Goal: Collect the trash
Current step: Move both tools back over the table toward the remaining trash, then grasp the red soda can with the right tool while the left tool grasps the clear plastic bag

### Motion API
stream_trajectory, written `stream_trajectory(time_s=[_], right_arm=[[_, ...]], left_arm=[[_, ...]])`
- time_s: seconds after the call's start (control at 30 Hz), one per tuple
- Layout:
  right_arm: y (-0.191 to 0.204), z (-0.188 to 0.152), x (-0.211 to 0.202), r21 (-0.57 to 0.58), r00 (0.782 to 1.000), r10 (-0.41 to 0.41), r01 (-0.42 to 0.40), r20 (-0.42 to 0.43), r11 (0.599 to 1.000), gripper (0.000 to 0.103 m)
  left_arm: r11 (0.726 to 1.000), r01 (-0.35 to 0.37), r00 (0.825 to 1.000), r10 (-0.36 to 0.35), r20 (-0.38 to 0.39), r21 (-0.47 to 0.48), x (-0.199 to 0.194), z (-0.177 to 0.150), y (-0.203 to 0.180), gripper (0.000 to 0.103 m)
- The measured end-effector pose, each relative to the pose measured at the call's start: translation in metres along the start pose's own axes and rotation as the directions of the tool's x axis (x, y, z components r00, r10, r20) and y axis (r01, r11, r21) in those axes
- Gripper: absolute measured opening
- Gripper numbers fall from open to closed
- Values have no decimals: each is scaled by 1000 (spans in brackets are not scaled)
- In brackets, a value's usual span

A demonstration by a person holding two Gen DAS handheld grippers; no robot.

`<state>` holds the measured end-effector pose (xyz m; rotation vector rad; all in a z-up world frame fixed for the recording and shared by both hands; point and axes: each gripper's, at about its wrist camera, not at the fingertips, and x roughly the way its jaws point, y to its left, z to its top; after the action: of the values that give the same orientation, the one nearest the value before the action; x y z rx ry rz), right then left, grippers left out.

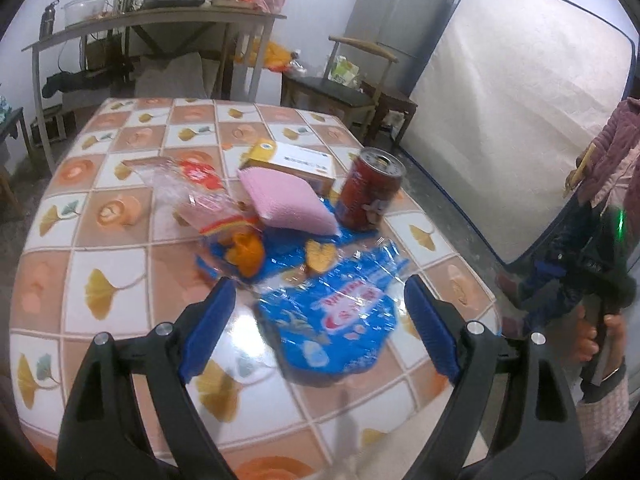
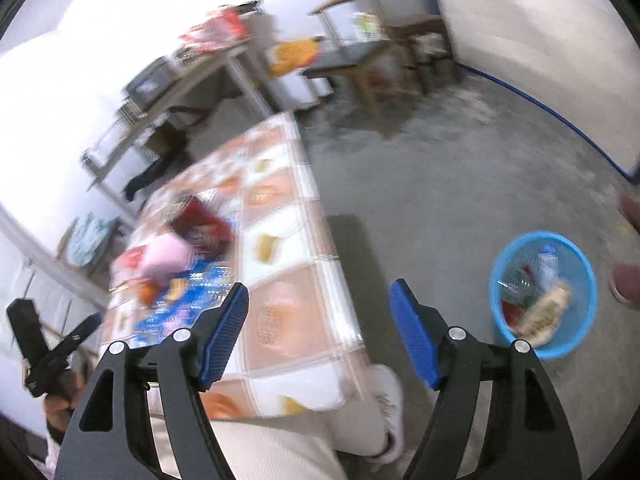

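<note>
— Tiled cloth with ginkgo leaves covers the table [image 1: 120, 292] under me. What sits closest to your left fingers?

— My left gripper [image 1: 320, 320] hangs over the near edge with its blue pads spread wide and nothing between them. Just past the tips lies a blue plastic wrapper [image 1: 336, 320], flat and crinkled on the cloth.

— And beyond that?

— Orange peel pieces [image 1: 246, 254] rest on the wrapper's far end, touching a clear bag with red print [image 1: 196, 196]. Beside them a pink sponge [image 1: 286, 204] leans on a cardboard box [image 1: 296, 162], and a red can [image 1: 370, 190] stands upright, top opened, just right of the sponge. All of it is bunched together near the table's right side.

— Your right hand?

— My right gripper [image 2: 320, 332] is off the table's edge, over my pale trouser leg and white shoe [image 2: 386, 400]; its jaws are apart and empty. That view is blurred.

— Where does the trash go?

— A blue basket [image 2: 560, 344] stands on the grey floor, well apart from the table, to the right of my right fingers. It already holds a few pieces: a clear bottle and some wrappers, though I cannot tell them exactly.

— Farther back?

— A wooden chair [image 1: 360, 88], a grey shelf table [image 1: 160, 24] with a rice cooker, and a mattress [image 1: 520, 120] against the wall.
</note>
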<state>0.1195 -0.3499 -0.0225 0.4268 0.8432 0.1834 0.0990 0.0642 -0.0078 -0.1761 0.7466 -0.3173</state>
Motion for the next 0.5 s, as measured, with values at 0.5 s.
stream_trajectory(time_s=[0.5], right_arm=[[149, 34, 102, -273, 994, 97, -106, -47, 956, 77]], left_arm=[[998, 20, 996, -15, 87, -54, 5, 24, 54, 83]])
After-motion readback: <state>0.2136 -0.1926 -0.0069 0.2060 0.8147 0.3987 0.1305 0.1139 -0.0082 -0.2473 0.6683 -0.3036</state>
